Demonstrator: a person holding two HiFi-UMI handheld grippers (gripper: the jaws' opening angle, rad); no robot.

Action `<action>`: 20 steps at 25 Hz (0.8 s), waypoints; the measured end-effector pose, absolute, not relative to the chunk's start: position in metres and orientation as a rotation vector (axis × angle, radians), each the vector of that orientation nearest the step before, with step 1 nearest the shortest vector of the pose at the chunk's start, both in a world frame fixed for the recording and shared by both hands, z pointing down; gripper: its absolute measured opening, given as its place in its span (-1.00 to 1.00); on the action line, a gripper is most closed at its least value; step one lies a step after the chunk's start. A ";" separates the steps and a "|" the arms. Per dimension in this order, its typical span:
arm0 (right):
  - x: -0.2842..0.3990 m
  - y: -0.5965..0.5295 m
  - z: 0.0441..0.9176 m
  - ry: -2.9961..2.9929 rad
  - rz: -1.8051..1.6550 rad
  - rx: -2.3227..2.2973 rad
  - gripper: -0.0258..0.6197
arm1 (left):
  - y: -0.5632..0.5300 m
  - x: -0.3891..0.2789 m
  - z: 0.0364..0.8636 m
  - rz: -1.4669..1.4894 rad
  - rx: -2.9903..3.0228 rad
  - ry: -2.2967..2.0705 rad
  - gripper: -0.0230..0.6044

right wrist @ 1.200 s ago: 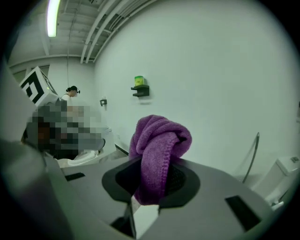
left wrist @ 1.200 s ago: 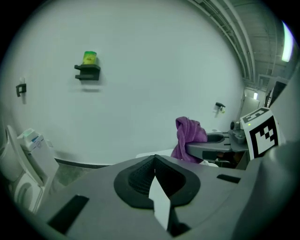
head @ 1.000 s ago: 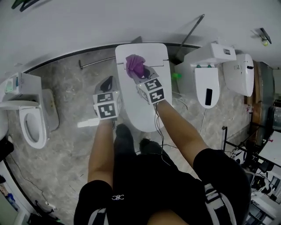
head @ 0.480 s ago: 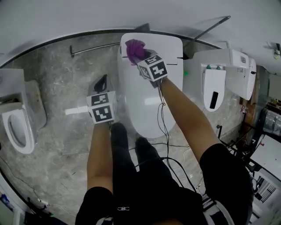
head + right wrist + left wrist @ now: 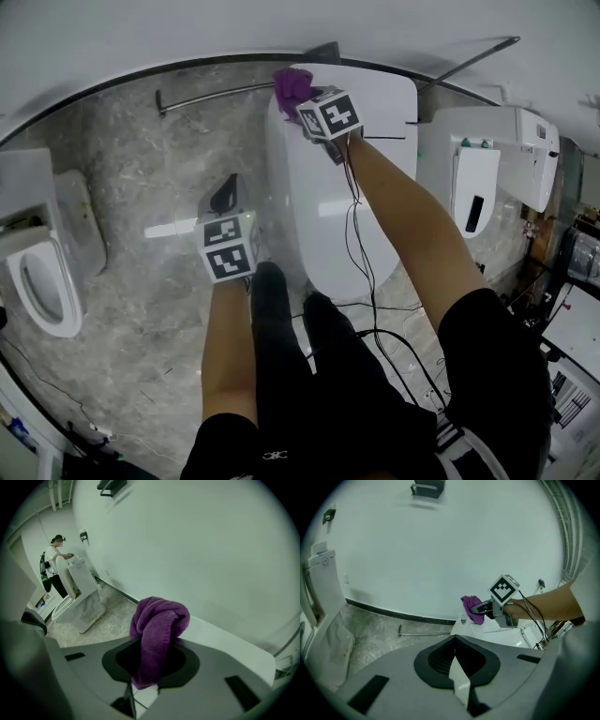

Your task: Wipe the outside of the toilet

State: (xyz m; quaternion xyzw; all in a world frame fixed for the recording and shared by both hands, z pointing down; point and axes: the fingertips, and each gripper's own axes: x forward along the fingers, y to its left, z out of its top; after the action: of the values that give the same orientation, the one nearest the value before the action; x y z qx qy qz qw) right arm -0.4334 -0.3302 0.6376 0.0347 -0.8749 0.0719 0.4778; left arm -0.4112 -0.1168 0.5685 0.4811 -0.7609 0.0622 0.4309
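While the right gripper (image 5: 306,101) reaches out at arm's length, its jaws are clamped on a bunched purple terry cloth (image 5: 292,84), which bulges out ahead of the fingertips and hangs down between them. The cloth sits at the rear corner of the white closed-lid toilet (image 5: 328,216), right where the toilet meets the plain white wall (image 5: 187,28). Whether it presses on the porcelain cannot be told. The toilet's lid stretches below and behind this gripper, and thin black cables (image 5: 354,244) trail back from it along the forearm.

The left gripper (image 5: 223,193) hangs well apart from the right one, off the toilet's side. Its jaws are closed together with nothing between them. Beneath it lies the grey marbled floor (image 5: 131,169), and ahead of it a thin metal rod (image 5: 216,92) lies along the foot of the wall.

Further out on the left gripper's side stands a second white toilet with its seat open (image 5: 42,281). Beyond the right gripper's side stands a third white toilet (image 5: 487,178). In the right gripper view, a person (image 5: 54,564) stands far off beside another toilet.
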 end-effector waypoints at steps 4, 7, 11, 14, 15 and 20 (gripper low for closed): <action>-0.438 -0.335 0.641 -2.107 0.194 0.104 -0.66 | -0.114 -0.419 0.575 0.164 1.203 -1.890 -0.90; -0.435 -0.339 0.640 -2.096 0.200 0.127 -0.65 | -0.113 -0.422 0.575 0.171 1.204 -1.887 -0.90; -0.431 -0.348 0.639 -2.080 0.195 0.170 -0.65 | -0.115 -0.419 0.576 0.182 1.216 -1.880 -0.90; -0.422 -0.360 0.639 -2.072 0.172 0.206 -0.65 | -0.119 -0.409 0.579 0.171 1.220 -1.868 -0.90; -0.417 -0.364 0.639 -2.069 0.169 0.215 -0.66 | -0.119 -0.404 0.579 0.171 1.216 -1.867 -0.90; -0.388 -0.391 0.639 -2.072 0.196 0.271 -0.65 | -0.125 -0.377 0.577 0.202 1.225 -1.872 -0.90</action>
State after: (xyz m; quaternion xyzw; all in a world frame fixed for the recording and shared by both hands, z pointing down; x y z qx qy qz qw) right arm -0.3879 -0.3910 0.6388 0.1119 -0.8561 0.0812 0.4979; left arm -0.3771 -0.1253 0.5770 0.4915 -0.7514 0.0809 0.4328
